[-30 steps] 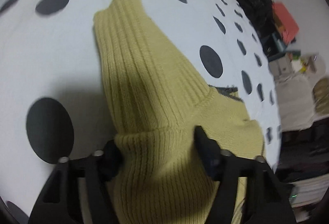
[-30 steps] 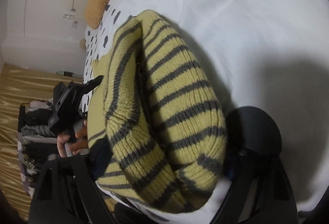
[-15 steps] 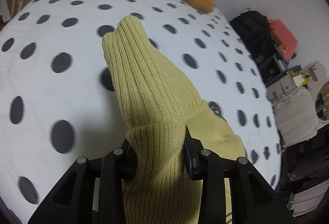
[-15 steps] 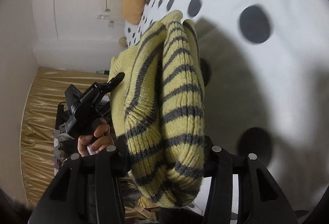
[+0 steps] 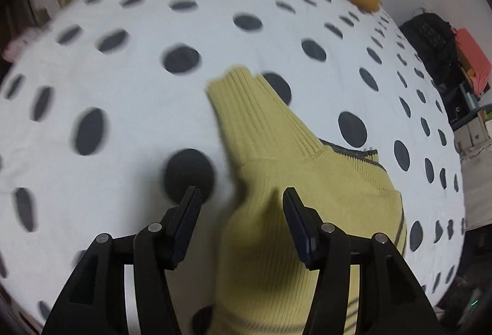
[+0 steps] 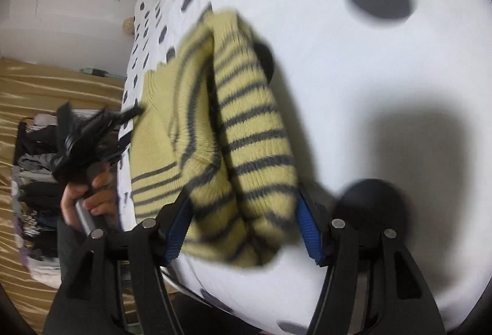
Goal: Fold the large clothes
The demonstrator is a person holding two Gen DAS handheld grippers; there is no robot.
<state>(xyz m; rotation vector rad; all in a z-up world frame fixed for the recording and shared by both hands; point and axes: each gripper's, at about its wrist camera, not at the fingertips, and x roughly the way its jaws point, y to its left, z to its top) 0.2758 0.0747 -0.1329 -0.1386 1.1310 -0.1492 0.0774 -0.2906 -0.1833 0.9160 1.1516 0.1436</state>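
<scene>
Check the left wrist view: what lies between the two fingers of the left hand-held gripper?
In the left wrist view, the left hand-held gripper stands open, and the yellow sweater lies between its fingers, with spotted bedsheet showing beside it.

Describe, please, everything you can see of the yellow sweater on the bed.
The yellow sweater is a ribbed knit, plain on one part and crossed by thin dark grey stripes on another. It lies bunched and folded on the white polka-dot bedspread, with a ribbed band pointing up the bed. The left gripper stands open around it; one finger is clear, the other at its edge. The right gripper's blue-padded fingers flank the striped roll.
</scene>
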